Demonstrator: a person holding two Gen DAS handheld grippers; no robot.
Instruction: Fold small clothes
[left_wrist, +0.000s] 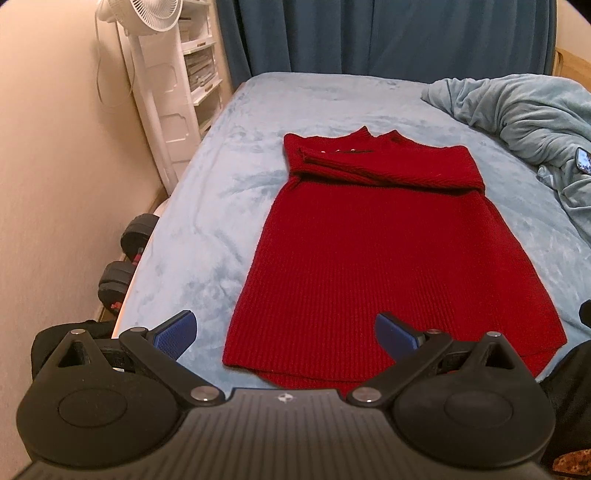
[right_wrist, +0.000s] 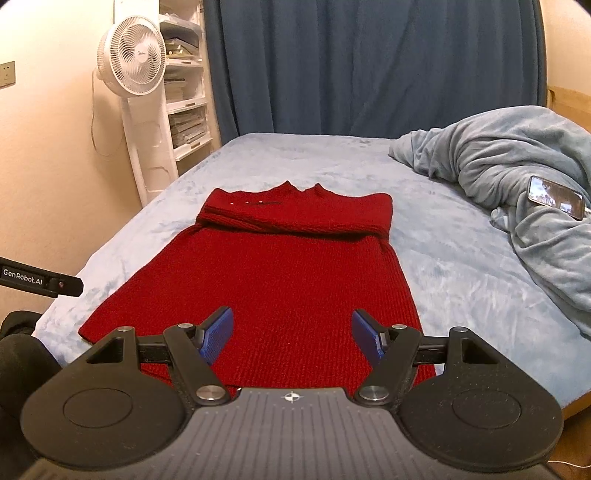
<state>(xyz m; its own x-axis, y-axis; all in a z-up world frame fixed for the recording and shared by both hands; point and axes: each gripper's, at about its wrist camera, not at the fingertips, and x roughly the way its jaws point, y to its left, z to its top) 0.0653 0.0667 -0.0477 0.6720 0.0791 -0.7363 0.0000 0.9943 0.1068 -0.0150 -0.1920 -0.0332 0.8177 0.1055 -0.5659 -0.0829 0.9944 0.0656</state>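
A red sweater (left_wrist: 391, 258) lies flat on the bed (left_wrist: 221, 206), hem toward the cameras and collar toward the far curtain (left_wrist: 388, 33). Both sleeves are folded across the chest, forming a thick band just below the collar. The left gripper (left_wrist: 286, 332) hovers above the near left part of the hem with its blue pads (left_wrist: 177, 330) spread wide and nothing between them; one pad sits over bare bed just left of the sweater, the other over the knit. The right gripper (right_wrist: 291, 334) hangs over the near hem's middle-right, its fingers also wide apart and empty, both over red fabric. From the right wrist view, part of the left gripper's body shows at the left edge, beside the sweater's near left corner. A rumpled blanket (right_wrist: 517, 173) is heaped on the bed's right side, well apart from the sweater, with a phone (right_wrist: 556, 201) resting on it. A white fan (right_wrist: 131, 55) stands by the left wall, in front of shelves (right_wrist: 186, 88), and dumbbells (left_wrist: 122, 269) lie on the floor beside the bed.
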